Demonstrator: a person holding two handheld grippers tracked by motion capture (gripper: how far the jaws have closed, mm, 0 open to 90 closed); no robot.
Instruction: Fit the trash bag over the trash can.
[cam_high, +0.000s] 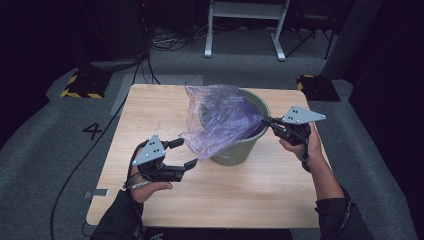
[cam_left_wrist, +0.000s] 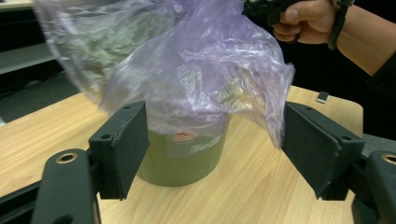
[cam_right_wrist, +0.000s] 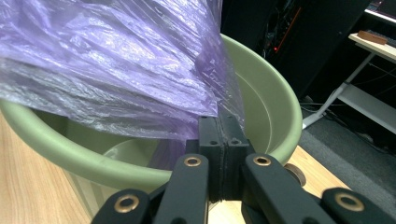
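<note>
Lining is half done: right gripper (cam_right_wrist: 218, 140) pinches the purple bag (cam_high: 220, 122) at the green bin's (cam_high: 250, 142) rim. Left gripper (cam_high: 182, 153) stands spread, bag edge loose toward the table's (cam_high: 150, 107) near-left corner

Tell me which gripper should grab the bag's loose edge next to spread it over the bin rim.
Left. The left gripper is open, with the purple bag's hanging edge just ahead of its jaws. The right gripper is shut on the bag's far side over the green bin.
</note>
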